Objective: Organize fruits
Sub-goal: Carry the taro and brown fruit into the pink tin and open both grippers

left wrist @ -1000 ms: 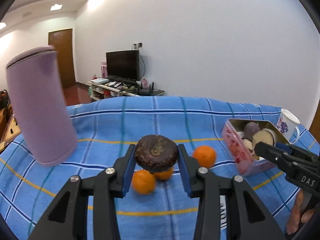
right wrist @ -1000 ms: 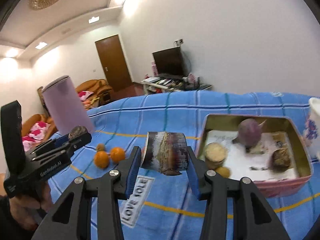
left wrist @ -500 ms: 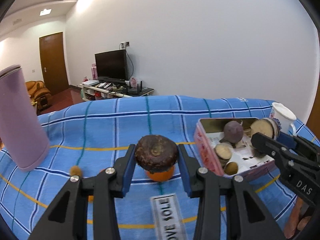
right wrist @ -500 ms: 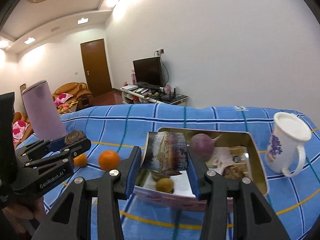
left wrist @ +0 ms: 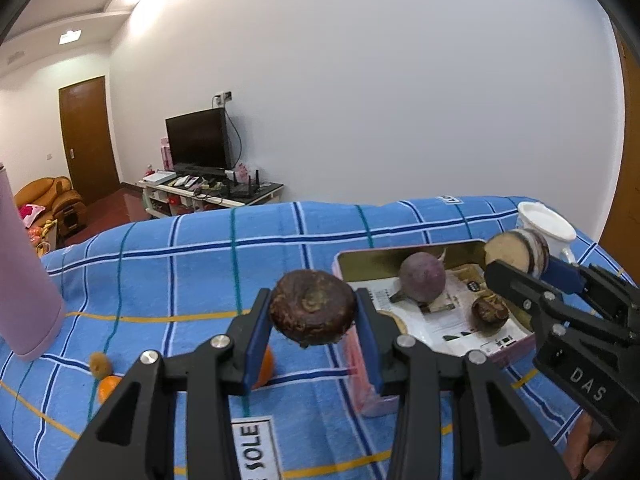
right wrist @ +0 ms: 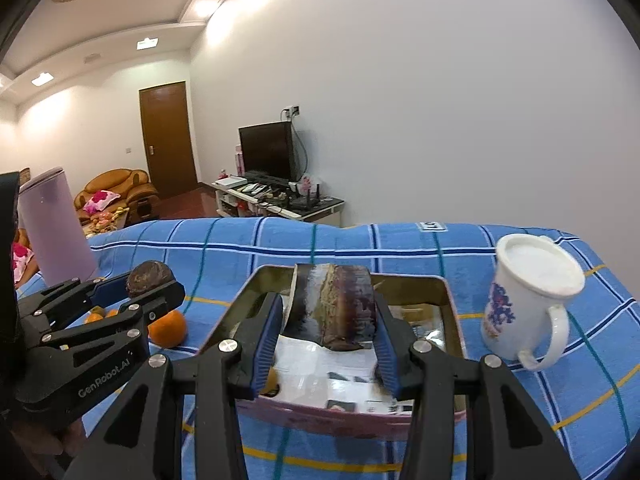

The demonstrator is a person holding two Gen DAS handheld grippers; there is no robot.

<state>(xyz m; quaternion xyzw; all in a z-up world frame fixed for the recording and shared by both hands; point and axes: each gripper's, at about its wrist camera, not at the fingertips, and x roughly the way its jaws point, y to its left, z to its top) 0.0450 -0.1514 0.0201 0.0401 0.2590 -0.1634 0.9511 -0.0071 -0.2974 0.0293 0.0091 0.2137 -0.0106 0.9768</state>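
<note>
My left gripper (left wrist: 313,316) is shut on a dark brown round fruit (left wrist: 313,313), held above the blue checked cloth just left of the pink tin box (left wrist: 362,384). My right gripper (right wrist: 330,316) is shut on a dark cut fruit slice (right wrist: 334,306), held over the tin (right wrist: 452,300). The tin holds a purple round fruit (left wrist: 422,282), a small brown fruit (left wrist: 490,312) and paper. Oranges (right wrist: 168,328) lie on the cloth left of the tin. The left gripper also shows in the right wrist view (right wrist: 150,280), the right gripper in the left wrist view (left wrist: 516,258).
A white floral mug (right wrist: 528,300) stands right of the tin. A tall lilac tumbler (right wrist: 54,226) stands at the far left. A small fuzzy brown fruit (left wrist: 100,364) and another orange (left wrist: 108,388) lie near it. A "LOVE SOLE" label (left wrist: 256,448) is on the cloth.
Both grippers have moved right with their fruit. The right gripper now hangs over the tin's middle; the left gripper has come up beside the tin's left end.
</note>
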